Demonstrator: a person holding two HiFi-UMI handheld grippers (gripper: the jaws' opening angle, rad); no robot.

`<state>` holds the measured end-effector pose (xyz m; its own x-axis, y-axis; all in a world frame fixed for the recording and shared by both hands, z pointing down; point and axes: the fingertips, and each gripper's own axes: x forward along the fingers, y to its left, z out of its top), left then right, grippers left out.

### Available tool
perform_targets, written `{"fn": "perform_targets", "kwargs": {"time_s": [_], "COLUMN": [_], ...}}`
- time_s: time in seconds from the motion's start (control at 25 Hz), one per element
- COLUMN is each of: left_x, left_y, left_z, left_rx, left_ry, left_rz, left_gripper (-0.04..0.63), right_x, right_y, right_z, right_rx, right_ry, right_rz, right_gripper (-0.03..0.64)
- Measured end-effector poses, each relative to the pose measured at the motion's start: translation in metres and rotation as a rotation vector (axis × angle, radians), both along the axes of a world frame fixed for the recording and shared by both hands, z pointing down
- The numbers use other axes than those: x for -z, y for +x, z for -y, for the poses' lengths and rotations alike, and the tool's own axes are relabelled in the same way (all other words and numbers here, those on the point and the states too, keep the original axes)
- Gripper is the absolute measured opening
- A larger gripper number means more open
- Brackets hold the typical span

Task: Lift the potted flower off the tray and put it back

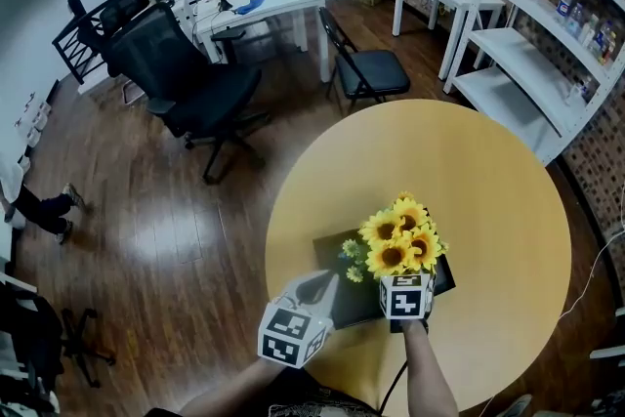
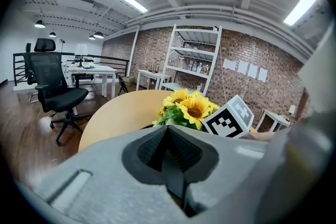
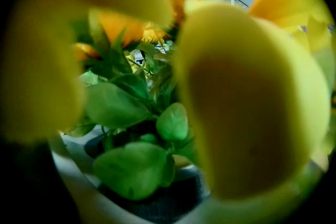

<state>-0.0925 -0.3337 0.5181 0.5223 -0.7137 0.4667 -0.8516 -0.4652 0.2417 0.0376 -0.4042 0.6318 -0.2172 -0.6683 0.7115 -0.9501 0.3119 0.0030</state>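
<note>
Right gripper (image 1: pixel 406 288) seemingly against potted flower (image 1: pixel 398 239)

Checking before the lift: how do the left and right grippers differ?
The left gripper has its jaws together on nothing; the right gripper has its jaws hidden behind sunflower petals. The left gripper sits at the tray's left side; the right gripper is pushed into the potted flower. Both are over the tray.

A round desk (image 1: pixel 488 171) of pale yellowish wood stands on a dark plank floor (image 1: pixel 195 239). One dark rectangular tray (image 1: pixel 328 249) lies flat on the desk top, in its near left part, with the long sides running roughly left to right.
</note>
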Motion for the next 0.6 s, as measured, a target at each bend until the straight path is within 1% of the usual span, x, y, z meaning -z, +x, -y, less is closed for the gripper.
{"fn": "perform_targets", "kwargs": {"time_s": [0.16, 0.32, 0.44, 0.6], "left_x": [0.003, 0.009, 0.017, 0.025], "left_y": [0.001, 0.009, 0.017, 0.029], "left_z": [-0.011, -0.026, -0.04, -0.066], "left_rx": [0.016, 0.026, 0.031, 0.04], "left_ry": [0.006, 0.024, 0.042, 0.06], "left_rz": [0.004, 0.001, 0.001, 0.0], "left_gripper": [0.003, 0.003, 0.003, 0.003], "right_x": [0.006, 0.021, 0.037, 0.061], "right_y": [0.008, 0.01, 0.011, 0.015], "right_z": [-0.013, -0.032, -0.051, -0.085], "right_rx": [-0.013, -0.005, 0.003, 0.012], "right_ry": [-0.008, 0.015, 0.035, 0.076], "right_rz": [0.003, 0.011, 0.023, 0.064], "right_gripper": [0.505, 0.503, 0.472, 0.394]}}
